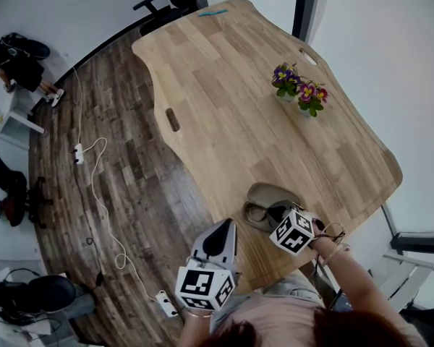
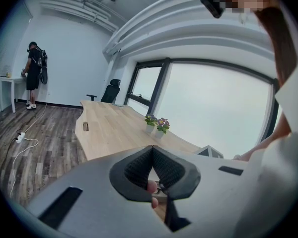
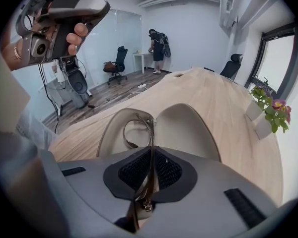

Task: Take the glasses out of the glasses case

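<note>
In the right gripper view, my right gripper (image 3: 150,157) is clenched on the thin metal-framed glasses (image 3: 150,125). One slim arm of the frame runs up between the ribbed black pads, and a lens ring stands just past them. Right behind lies the open beige oval glasses case (image 3: 188,128) on the pale wooden table (image 3: 213,88). The lens end sits over its left half; whether it touches the lining I cannot tell. Purple and pink flowers in white pots (image 3: 270,110) stand well off to the right. A black office chair (image 3: 119,58) and a person at a white desk (image 3: 156,43) are far back.

In the left gripper view, my left gripper (image 2: 152,150) is closed on nothing, with the pad tips meeting. A fingertip (image 2: 151,186) peeks through the gap below them. The table stretches ahead towards the big window (image 2: 213,103).

In the head view, the left gripper is held off the near table edge, over the dark plank floor (image 1: 130,186), apart from the case. A white power strip with its cable (image 1: 79,150) lies on that floor. A small teal thing (image 1: 213,11) rests at the table's far end.
</note>
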{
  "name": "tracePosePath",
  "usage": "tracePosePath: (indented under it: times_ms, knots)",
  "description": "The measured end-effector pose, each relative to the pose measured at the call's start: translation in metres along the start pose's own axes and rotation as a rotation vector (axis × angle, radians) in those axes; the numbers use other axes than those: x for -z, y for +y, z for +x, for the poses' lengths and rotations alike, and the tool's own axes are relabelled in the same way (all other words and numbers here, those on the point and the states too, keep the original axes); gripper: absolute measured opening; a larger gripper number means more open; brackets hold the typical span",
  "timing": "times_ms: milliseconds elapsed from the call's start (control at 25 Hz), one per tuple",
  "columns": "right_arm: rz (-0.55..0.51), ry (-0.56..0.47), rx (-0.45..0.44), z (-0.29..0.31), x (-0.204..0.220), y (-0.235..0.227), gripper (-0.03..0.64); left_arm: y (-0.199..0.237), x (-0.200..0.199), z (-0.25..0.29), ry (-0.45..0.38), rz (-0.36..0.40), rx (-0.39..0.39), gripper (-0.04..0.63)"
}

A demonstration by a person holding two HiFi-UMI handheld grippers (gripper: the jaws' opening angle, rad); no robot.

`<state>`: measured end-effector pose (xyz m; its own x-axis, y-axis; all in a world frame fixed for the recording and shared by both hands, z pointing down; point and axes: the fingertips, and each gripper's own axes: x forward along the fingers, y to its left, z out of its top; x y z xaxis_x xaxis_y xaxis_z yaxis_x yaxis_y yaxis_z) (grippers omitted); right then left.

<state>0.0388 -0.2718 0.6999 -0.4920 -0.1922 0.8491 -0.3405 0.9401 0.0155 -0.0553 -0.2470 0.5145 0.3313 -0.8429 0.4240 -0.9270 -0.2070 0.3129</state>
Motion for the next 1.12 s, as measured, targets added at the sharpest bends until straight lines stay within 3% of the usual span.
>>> tracePosePath:
  times_ms: [680,1120]
  knots:
    - [-0.036,-0.105,0.154,-0.037,-0.019,0.000,0.014,-0.009,-0.008,-0.019,-0.019,0.034,0.045,0.000]
    - [0.015,-0.197,0.252,-0.071,-0.031,0.002,0.012,-0.020,-0.020,-0.037,-0.049,0.063,0.086,0.000]
